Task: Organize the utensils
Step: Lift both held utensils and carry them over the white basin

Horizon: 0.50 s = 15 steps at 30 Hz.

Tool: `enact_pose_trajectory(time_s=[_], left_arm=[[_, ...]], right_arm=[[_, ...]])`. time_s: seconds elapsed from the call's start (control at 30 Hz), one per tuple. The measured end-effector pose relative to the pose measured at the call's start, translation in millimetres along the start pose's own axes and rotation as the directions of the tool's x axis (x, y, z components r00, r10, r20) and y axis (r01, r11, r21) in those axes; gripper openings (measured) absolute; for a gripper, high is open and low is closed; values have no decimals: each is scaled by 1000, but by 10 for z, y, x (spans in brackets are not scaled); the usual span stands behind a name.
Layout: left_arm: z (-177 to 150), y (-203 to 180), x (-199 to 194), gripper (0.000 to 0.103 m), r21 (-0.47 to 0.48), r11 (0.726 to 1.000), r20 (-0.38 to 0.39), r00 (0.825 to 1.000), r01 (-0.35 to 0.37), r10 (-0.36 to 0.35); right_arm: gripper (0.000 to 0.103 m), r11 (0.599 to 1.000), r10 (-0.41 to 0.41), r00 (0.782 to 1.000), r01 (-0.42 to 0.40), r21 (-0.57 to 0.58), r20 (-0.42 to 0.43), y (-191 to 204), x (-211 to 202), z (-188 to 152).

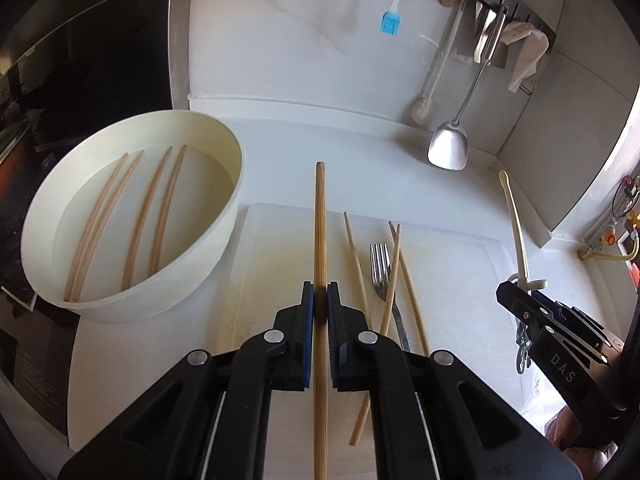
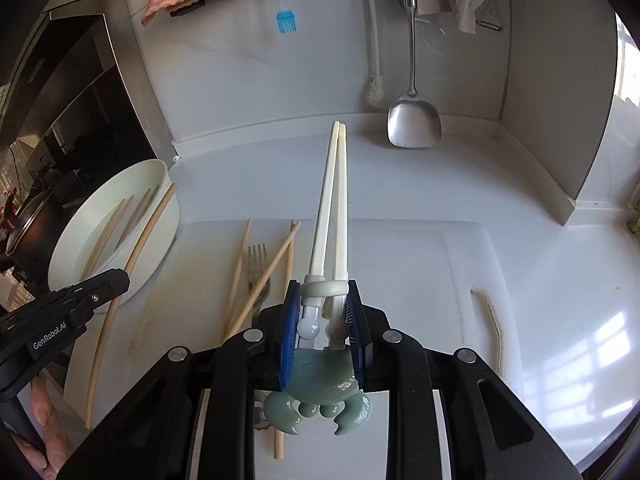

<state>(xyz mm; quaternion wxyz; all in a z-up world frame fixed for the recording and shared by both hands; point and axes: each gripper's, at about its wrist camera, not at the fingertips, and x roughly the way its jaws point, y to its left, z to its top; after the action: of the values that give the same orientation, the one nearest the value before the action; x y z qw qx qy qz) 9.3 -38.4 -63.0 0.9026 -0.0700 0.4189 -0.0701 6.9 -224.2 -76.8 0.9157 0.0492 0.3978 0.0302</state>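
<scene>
There, my left gripper [image 1: 320,300] was clenched on a single wooden chopstick [image 1: 320,216], its blue pads pressed against both sides of the stick, which ran straight out ahead between the fingers and back beneath the gripper body. My right gripper [image 2: 322,312] was clamped on a pair of white training chopsticks [image 2: 332,200], held near their joined end where a pale ring band wraps them and a grey-green crab-shaped piece [image 2: 320,396] hangs below the pads; the two tips lay close together out front. Both loads were lifted clear of the white cutting board [image 2: 420,264]. On that board lay three loose wooden chopsticks [image 1: 394,280], two of them crossing, with a metal fork [image 1: 380,268] among them, its tines pointing away from me. To the left of the board, just beside its edge, stood a round white bowl [image 1: 224,208] with four more wooden chopsticks [image 1: 160,208] lying on its bottom. Behind, on the wall, a rail carried a blue silicone brush [image 1: 390,22], a white scrubbing brush [image 1: 424,106], a steel spatula [image 1: 448,148] whose blade reached down near the counter, and a pale cloth [image 1: 524,56]. In the right wrist view, part of my hand [image 2: 44,432] showed at the lower left edge, behind the left gripper.
</scene>
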Motion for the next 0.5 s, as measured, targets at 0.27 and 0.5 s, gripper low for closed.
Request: enact_pose_trajectory(time_s=[0.27, 0.5], left_arm=[[151, 224, -583, 7, -57, 997, 79, 995, -50, 55], [274, 755, -849, 7, -125, 986, 112, 986, -107, 121]], right_arm=[[22, 991, 129, 990, -125, -56, 61, 384, -303, 273], [22, 968, 227, 973, -220, -124, 45, 1011, -216, 471]])
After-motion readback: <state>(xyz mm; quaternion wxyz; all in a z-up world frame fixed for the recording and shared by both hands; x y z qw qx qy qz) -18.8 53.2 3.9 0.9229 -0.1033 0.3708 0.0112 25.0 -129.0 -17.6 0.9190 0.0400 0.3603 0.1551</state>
